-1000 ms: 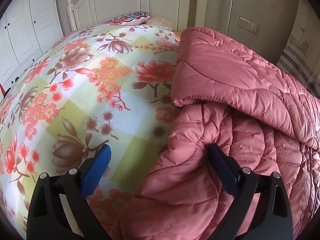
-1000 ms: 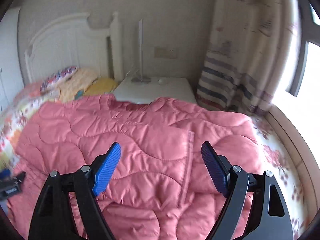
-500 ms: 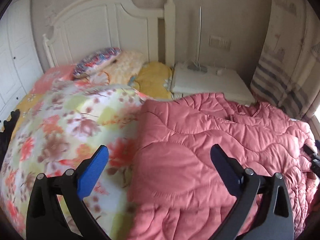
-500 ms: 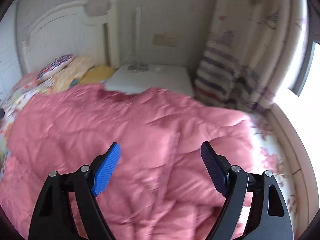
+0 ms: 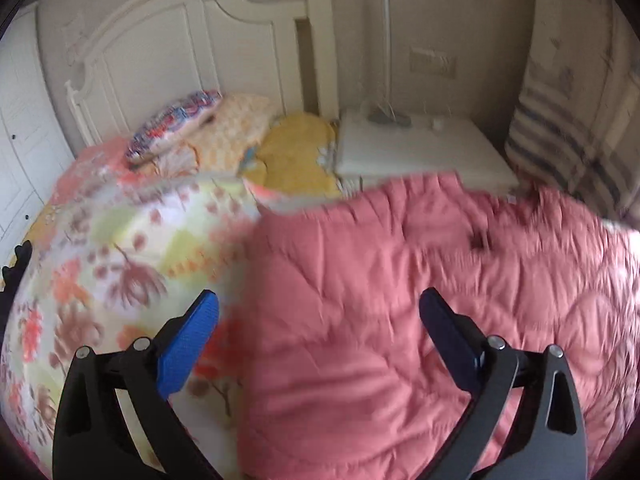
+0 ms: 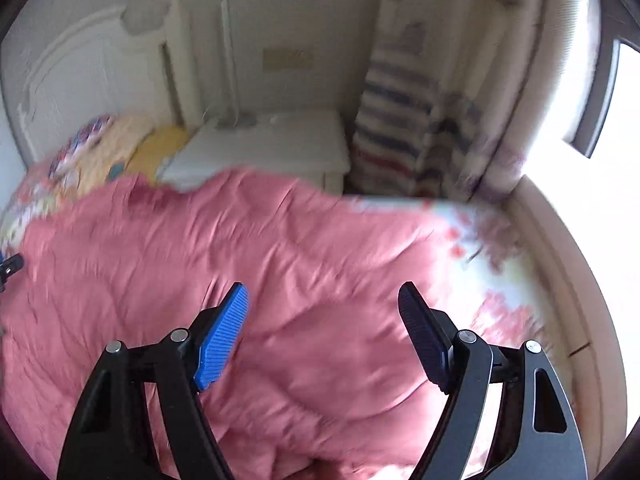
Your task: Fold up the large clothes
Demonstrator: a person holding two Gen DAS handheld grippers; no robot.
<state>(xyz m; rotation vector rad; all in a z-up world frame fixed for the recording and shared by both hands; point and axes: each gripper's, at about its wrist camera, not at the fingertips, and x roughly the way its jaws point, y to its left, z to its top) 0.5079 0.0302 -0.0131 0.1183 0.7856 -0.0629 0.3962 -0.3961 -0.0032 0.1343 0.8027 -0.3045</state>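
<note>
**Blurred and cropped parts of the bedroom views**

Motion blur softens both views. The pink quilted coat [image 5: 400, 320] runs off the lower and right edges of the left view, its stitching smeared. The floral bedspread [image 5: 120, 260] pattern is indistinct. In the right view a small black object [image 6: 10, 266] at the left edge is cut off and unidentifiable. The wall plate [image 6: 288, 58] shows no detail.

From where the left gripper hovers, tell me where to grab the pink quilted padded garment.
Take the pink quilted padded garment at its left edge, where it ends against the floral bedspread. Bring the open left gripper in from the bedspread side: that border looks free and thin enough to pinch, though blur hides detail.
</note>
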